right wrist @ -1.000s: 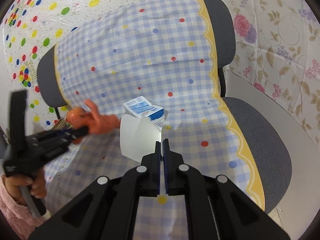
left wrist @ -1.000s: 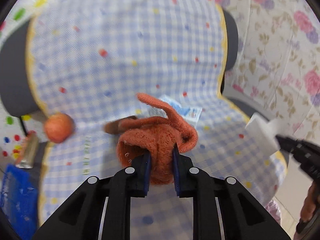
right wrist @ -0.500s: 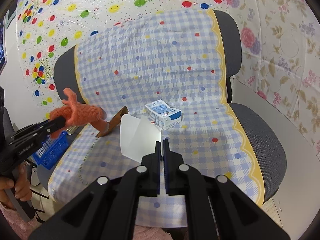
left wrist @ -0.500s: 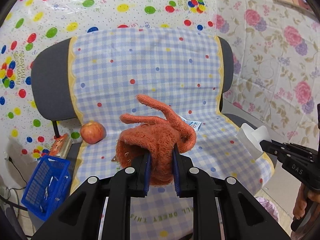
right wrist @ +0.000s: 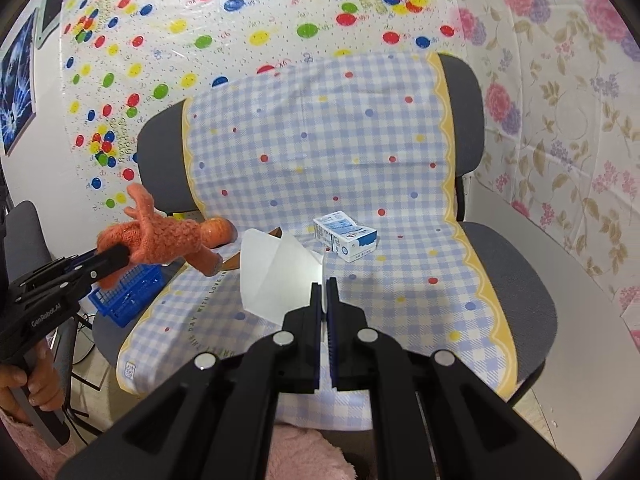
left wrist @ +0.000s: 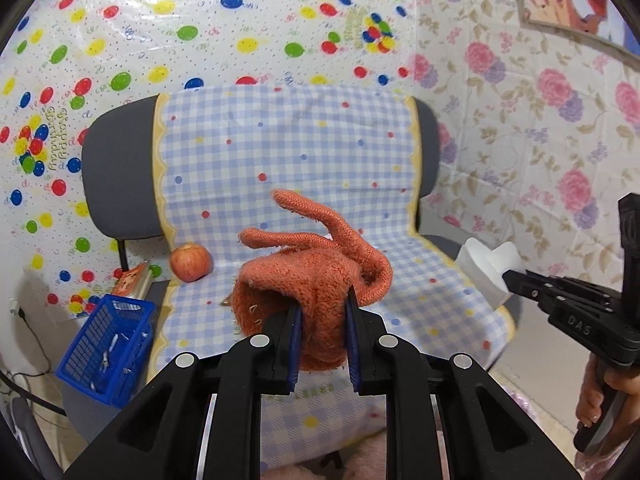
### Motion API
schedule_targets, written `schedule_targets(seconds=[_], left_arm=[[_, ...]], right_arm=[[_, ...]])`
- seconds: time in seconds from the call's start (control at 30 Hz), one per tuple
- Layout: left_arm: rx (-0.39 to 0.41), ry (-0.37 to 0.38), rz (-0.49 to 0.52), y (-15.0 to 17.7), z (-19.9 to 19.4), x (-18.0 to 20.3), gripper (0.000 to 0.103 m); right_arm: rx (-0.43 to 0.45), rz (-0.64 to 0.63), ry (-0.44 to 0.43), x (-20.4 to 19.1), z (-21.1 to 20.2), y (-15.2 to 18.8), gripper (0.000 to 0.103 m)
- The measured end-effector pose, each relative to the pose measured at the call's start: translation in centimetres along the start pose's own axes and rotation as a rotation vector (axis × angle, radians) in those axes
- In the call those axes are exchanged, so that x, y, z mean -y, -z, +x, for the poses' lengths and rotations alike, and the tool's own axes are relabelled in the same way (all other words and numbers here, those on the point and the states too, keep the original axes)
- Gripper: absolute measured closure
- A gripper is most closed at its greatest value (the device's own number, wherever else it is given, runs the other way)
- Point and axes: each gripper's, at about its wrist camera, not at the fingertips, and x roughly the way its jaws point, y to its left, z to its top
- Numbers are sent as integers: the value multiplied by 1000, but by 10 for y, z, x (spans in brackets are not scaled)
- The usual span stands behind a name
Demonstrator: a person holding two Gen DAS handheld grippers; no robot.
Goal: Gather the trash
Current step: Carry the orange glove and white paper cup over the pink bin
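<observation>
glove point(left wrist: 316, 280): fuzzy orange knit, rough | paper sheet point(right wrist: 276, 276): thin, white, matt, smooth | carton point(right wrist: 346, 238): printed card, slight sheen | chair cover point(right wrist: 320, 152): checked woven cloth, matt | chair point(right wrist: 532, 284): grey coarse fabric | basket point(left wrist: 106, 344): blue plastic mesh, glossy | apple point(left wrist: 191, 262): smooth skin | gripper fingers point(left wrist: 286, 344): black matt plastic, blue ribbed pads

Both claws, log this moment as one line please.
left claw: shut on orange glove | right claw: shut on white paper | milk carton, apple: on chair cloth
</observation>
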Motion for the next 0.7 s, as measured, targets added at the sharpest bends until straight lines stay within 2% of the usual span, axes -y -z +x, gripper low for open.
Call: schedule_targets(seconds=[0.27, 0.53, 0.7], left_arm=[[3, 125, 67, 22, -14, 49, 83], [-93, 263, 159, 61, -1, 112, 83], [-138, 319, 219, 84, 5, 145, 83]], right_arm=[[12, 28, 71, 22, -41, 28, 100], [-20, 65, 212, 48, -74, 74, 100], [-43, 108, 273, 64, -93, 104, 100]])
